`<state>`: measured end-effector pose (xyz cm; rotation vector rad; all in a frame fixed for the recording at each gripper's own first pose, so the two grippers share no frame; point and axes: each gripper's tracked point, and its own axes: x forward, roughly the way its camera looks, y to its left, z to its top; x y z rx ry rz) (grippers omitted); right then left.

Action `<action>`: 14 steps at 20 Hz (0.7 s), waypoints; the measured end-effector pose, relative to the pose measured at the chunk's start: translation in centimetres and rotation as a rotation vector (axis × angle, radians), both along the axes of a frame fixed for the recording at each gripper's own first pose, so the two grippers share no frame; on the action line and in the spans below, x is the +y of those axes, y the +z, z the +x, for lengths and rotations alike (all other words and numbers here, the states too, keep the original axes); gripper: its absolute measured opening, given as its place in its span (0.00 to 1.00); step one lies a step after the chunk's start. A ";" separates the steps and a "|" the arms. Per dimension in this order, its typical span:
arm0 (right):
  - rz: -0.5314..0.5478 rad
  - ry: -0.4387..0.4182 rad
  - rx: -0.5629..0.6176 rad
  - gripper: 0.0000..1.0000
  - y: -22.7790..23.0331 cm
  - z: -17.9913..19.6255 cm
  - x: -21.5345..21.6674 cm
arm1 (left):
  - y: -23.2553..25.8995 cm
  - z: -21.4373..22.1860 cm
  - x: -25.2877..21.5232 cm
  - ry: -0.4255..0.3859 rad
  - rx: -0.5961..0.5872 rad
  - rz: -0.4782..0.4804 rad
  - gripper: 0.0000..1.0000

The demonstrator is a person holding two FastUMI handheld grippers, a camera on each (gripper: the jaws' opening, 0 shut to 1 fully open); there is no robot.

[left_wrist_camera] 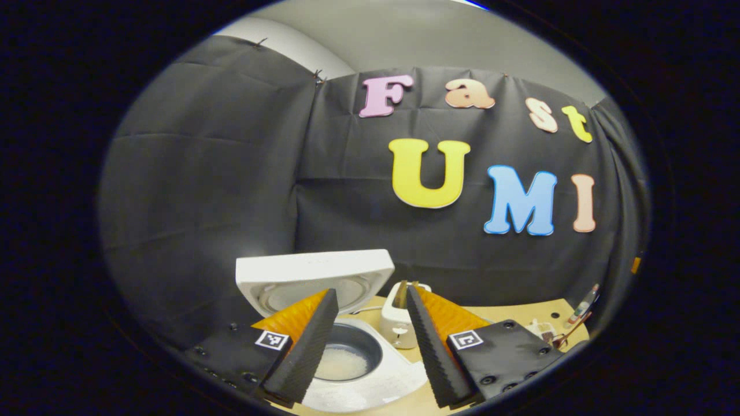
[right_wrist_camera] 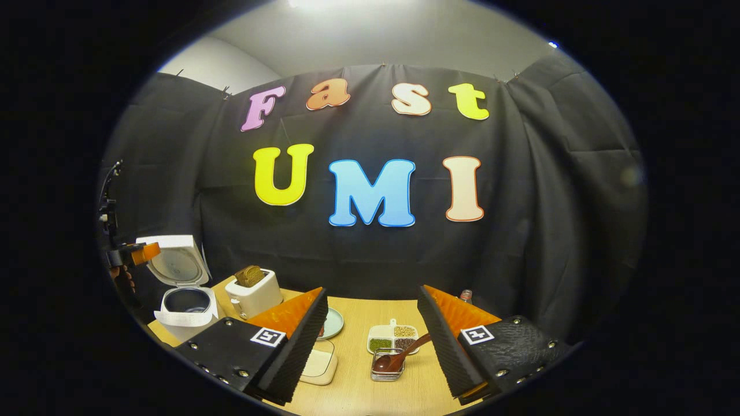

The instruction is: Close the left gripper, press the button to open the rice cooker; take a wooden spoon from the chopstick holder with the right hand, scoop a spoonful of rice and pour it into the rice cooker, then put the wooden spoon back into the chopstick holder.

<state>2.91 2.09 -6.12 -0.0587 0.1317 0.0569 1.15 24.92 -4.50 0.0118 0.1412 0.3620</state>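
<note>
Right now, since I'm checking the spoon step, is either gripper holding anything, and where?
Nothing is held. The right gripper is open, the spoon lying in its holder between the fingers. The left gripper is open over the cooker.

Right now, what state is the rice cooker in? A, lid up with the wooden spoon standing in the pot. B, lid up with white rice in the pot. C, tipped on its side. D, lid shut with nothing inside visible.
B: in the left gripper view the rice cooker has its lid raised, and white rice lies in the pot.
</note>
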 end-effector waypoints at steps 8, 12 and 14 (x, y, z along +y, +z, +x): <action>0.000 -0.065 -0.034 0.95 0.8 -1.7 -0.9 | 3.2 -1.3 -7.3 -0.149 -0.086 0.028 0.84; -0.001 -0.121 -0.050 0.95 0.8 -2.5 -2.0 | 3.1 -1.5 -9.3 -0.220 -0.095 0.013 0.99; 0.007 -0.152 -0.052 0.95 0.6 -2.6 -2.9 | 3.3 -1.5 -10.8 -0.264 -0.104 -0.007 0.96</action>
